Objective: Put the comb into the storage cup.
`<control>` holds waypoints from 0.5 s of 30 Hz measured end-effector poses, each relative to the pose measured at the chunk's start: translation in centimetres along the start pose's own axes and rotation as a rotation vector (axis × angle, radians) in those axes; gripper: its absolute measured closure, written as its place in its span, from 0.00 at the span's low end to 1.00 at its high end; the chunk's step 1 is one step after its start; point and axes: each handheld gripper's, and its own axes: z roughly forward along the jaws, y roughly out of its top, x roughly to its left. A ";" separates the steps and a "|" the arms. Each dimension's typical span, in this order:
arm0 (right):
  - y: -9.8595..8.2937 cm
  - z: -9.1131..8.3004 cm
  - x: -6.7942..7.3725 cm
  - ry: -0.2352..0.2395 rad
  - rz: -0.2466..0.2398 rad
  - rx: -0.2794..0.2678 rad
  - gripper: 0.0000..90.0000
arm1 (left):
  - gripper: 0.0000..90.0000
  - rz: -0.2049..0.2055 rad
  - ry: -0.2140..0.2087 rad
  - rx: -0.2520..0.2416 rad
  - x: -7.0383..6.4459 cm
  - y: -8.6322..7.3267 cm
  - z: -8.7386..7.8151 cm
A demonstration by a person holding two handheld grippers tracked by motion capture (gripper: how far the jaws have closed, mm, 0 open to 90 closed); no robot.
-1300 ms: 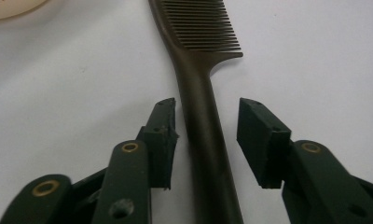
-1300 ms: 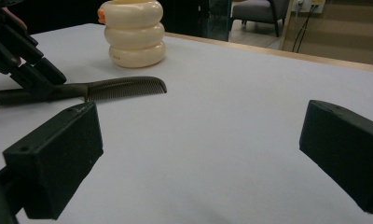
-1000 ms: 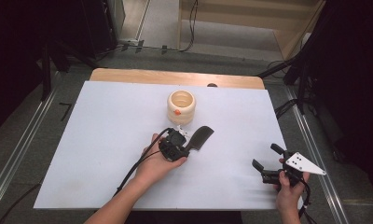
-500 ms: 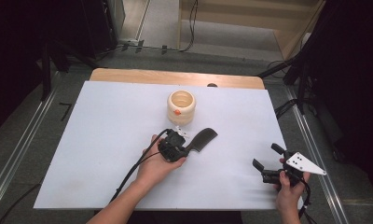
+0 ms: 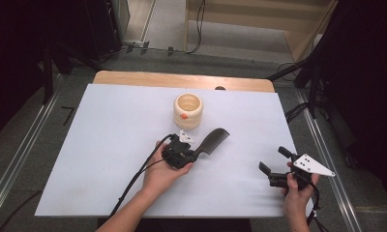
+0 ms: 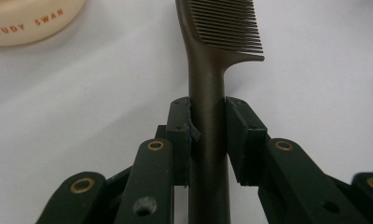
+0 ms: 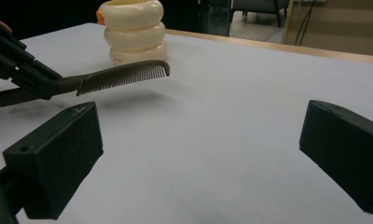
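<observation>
Holding comb (image 6: 208, 93) by handle: our left hand-held gripper (image 5: 194, 153) squeezes it tight, jaws on both sides of handle, teeth end sticking out past jaws. Comb lifted a bit off white surface (image 5: 109, 145), just beside cream cup (image 5: 187, 110). We think next bit is putting comb in cup. Do it well: keep squeeze firm, tip comb up, go slow, aim for hole, no bumping cup. Right hand-held gripper (image 5: 275, 163) wide open, holding nothing, well apart. Cup looks empty from above; can't see bottom.
</observation>
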 end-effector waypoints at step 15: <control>4.9 4.4 4.2 0.145 0.045 0.017 0.00 | 0.80 -0.019 -0.008 -0.114 0.5 -0.6 -2.1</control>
